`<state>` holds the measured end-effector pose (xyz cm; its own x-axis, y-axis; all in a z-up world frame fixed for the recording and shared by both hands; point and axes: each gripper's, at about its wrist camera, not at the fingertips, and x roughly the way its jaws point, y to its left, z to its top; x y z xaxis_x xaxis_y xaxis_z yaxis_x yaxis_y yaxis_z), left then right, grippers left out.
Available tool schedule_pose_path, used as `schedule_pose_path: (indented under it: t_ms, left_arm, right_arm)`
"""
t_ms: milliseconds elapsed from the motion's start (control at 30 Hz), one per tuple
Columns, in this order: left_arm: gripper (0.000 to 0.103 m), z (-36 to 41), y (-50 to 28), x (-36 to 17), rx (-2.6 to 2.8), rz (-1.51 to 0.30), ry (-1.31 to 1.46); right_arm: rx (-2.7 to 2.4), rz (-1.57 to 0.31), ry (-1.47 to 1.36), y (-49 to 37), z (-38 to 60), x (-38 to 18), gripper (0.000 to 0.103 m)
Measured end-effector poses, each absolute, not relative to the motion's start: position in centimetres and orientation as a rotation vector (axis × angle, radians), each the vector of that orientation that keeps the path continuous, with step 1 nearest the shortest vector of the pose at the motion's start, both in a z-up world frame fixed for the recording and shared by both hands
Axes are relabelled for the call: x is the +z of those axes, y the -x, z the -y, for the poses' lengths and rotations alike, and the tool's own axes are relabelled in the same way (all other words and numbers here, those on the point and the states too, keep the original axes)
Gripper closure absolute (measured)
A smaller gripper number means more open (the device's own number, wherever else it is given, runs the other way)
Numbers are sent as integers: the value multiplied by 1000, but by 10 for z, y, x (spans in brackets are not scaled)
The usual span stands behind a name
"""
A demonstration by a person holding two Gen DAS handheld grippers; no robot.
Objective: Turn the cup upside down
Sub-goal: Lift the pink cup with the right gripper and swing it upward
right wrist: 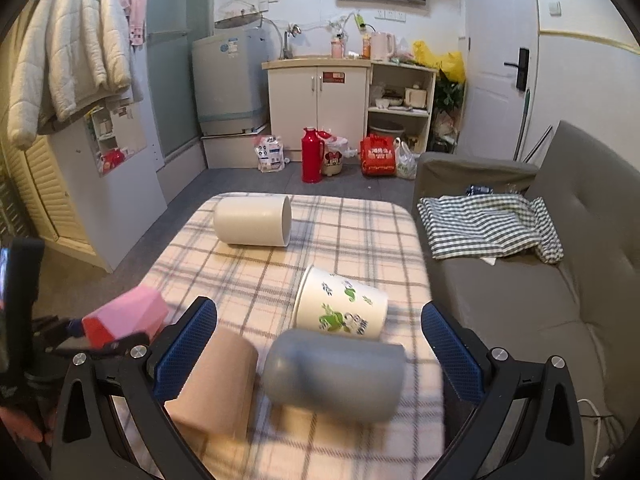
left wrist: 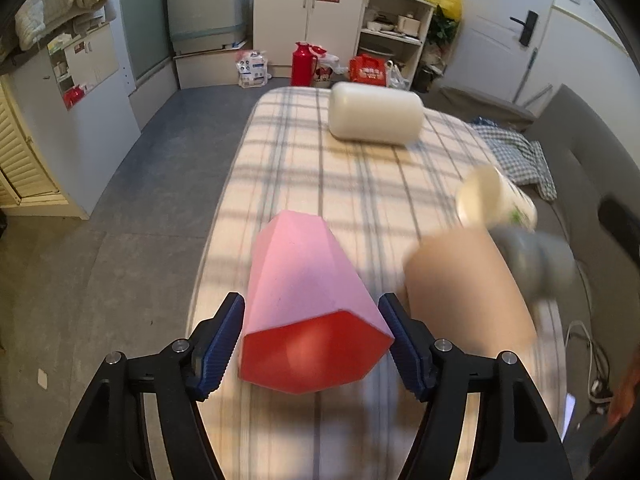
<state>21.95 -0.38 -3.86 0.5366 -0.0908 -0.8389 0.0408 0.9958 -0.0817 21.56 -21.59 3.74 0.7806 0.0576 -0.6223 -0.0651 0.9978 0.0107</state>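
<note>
A pink faceted cup (left wrist: 308, 280) lies tilted between the blue pads of my left gripper (left wrist: 312, 344), its red mouth toward the camera; the pads sit at its sides, and it also shows in the right wrist view (right wrist: 128, 316). My right gripper (right wrist: 320, 344) is open over a grey cup (right wrist: 332, 376) lying on its side. A beige cup (right wrist: 216, 384) lies by its left pad. A white cup with green prints (right wrist: 340, 304) lies just beyond. A cream cup (right wrist: 252, 222) lies at the table's far end.
The cups lie on a plaid-covered table (right wrist: 360, 232). A grey sofa (right wrist: 540, 308) with a checked cloth (right wrist: 488, 228) stands to the right. Floor, cabinets and a red thermos (right wrist: 312, 156) lie beyond the far edge.
</note>
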Motion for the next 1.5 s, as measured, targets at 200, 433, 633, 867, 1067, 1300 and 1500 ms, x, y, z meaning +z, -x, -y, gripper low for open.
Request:
schedule_pose_path:
  t_ms: [200,433,633,867,1067,1300,1500]
  left_arm:
    - [33,25,-140,-27,-116,-973,27]
    - [33,67,-84,-43,-229,-1028,33]
    - [33,94,-74,-46,-273,-1008,-2]
    - [33,96,-81,-48,-280,-981,4]
    - [32,95,-79,-54,-306,-1000,7]
    - [19,89,-74,-45,-352,-982,45]
    - [19,86,-58,-33,-365,-936,-4]
  right_arm:
    - [67,-671,28,-160,219,50,0]
    - [60,-743,15,-104,227,34,0]
    - [33,-792,-9,-73,243,20,0]
    - [17,-813,-16,-68,249,18,0]
    - [22,-840,-18,-74,243,12,0]
    - [27,-858,-24,-75,239,12,0]
    - [11,-875,-25,-71,234,16,0]
